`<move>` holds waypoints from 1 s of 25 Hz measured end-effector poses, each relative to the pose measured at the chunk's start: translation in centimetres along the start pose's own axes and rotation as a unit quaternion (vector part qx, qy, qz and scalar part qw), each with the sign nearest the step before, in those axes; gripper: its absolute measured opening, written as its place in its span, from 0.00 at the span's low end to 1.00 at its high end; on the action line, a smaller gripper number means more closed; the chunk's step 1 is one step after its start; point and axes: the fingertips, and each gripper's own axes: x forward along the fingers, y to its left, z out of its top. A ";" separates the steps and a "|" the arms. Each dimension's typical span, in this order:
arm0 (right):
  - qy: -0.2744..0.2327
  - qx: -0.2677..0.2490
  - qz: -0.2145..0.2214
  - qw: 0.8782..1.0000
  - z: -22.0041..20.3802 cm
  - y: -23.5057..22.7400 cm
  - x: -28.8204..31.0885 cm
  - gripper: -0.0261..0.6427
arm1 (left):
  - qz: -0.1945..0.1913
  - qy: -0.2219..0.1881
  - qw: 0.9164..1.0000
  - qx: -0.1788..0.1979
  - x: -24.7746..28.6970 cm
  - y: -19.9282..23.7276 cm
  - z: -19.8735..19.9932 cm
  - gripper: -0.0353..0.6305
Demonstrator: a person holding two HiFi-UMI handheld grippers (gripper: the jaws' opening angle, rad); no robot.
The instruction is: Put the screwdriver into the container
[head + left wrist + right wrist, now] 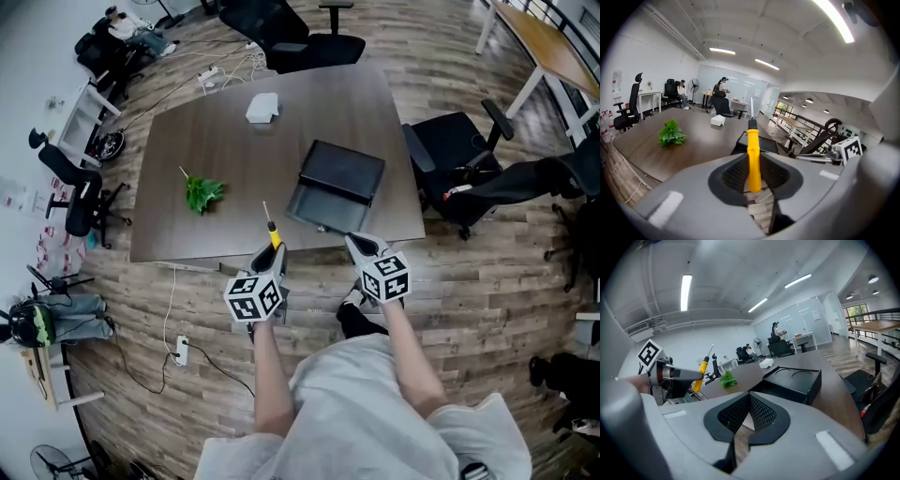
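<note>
My left gripper is shut on the yellow handle of a screwdriver, whose thin shaft points up and away over the table's near edge. In the left gripper view the screwdriver stands clamped between the jaws. The black container lies open on the brown table, ahead and to the right of that gripper; its lid stands raised behind the tray. My right gripper hovers at the table's near edge just before the container, jaws shut with nothing in them.
A green leafy sprig lies left of centre on the table and a small white box sits at the far side. Black office chairs stand to the right and behind the table. Cables run over the wooden floor at the left.
</note>
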 end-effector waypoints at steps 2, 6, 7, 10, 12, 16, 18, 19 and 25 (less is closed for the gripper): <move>0.017 -0.006 0.003 1.000 -0.4 -0.2 1.1 0.04 | -0.005 0.008 1.000 -0.001 1.6 0.3 0.5 0.25; 0.036 -0.007 0.004 0.999 -0.2 -1.2 3.1 0.04 | -0.018 0.024 1.000 0.006 4.5 0.6 1.4 0.25; 0.039 -0.005 0.003 0.999 0.0 -1.5 3.6 0.04 | -0.021 0.027 0.999 0.008 5.1 0.7 1.7 0.25; 0.042 0.005 -0.003 0.999 0.6 -2.6 5.0 0.04 | -0.030 0.039 0.999 0.017 7.0 1.0 2.4 0.25; 0.040 0.014 -0.010 0.999 0.9 -3.4 5.7 0.04 | -0.034 0.047 0.998 0.025 8.1 1.3 2.8 0.25; 0.027 0.035 -0.030 0.999 1.4 -5.2 7.2 0.04 | -0.048 0.066 0.996 0.038 10.5 1.8 3.4 0.25; 0.026 0.041 -0.037 0.998 1.4 -5.9 7.6 0.04 | -0.059 0.068 0.995 0.035 11.6 1.6 3.9 0.25; 0.026 0.043 -0.041 0.998 1.4 -6.2 7.6 0.04 | -0.065 0.069 0.995 0.037 12.2 1.4 4.3 0.25; 0.017 0.068 -0.094 0.993 1.1 -8.9 5.8 0.04 | -0.119 0.086 0.987 0.064 15.8 -1.0 5.4 0.25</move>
